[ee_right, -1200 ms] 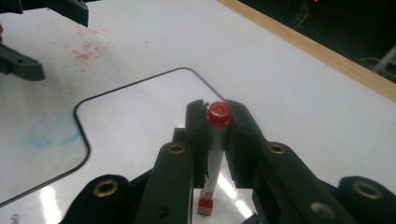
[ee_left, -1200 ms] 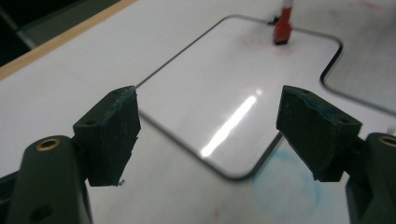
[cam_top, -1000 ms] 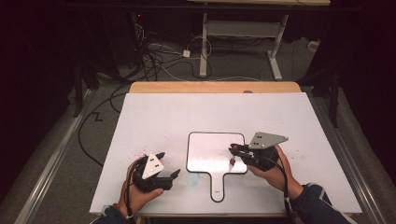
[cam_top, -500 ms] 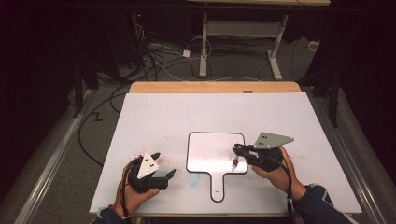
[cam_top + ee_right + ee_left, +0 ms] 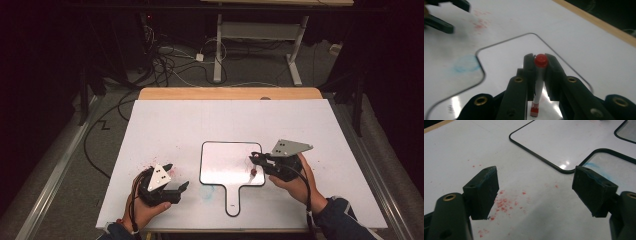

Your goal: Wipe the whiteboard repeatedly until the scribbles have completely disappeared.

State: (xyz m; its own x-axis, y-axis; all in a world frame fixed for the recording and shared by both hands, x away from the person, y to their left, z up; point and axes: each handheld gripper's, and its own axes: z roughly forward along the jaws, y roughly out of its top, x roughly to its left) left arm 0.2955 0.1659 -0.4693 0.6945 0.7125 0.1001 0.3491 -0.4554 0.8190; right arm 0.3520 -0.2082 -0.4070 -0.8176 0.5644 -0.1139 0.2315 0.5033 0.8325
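High view: A small handled whiteboard (image 5: 230,162) is seen lying flat at lower centre of the frame on the white table (image 5: 200,125), its handle pointing toward the bottom edge. The right gripper (image 5: 256,159) is held at the board's right edge, jaws pointing toward frame left over the board surface. A red-capped marker (image 5: 253,172) is visible just below the jaw tips, over the board's lower right corner. The left gripper (image 5: 176,177) is held at lower left of the frame, apart from the board, with its jaws directed toward the board's left edge.

Left gripper view: The jaws are seen spread wide, with nothing between them. Red specks are scattered on the table below. The board's black-rimmed corner (image 5: 564,167) lies in the upper right of the frame, ahead of the jaws and slightly toward the right one.

Right gripper view: The jaws are clamped together on the marker (image 5: 538,82), whose long axis runs nearly upright in the frame, red cap (image 5: 541,60) at the jaw tips and the opposite end lower, toward the board surface (image 5: 506,62). A blue smear (image 5: 465,63) is seen at left centre, on the table by the board's rim.

The marker is judged to be carried by the right hand, the one already at the board; any stroke would be made by lowering the marker's lower end onto the board directly beneath.
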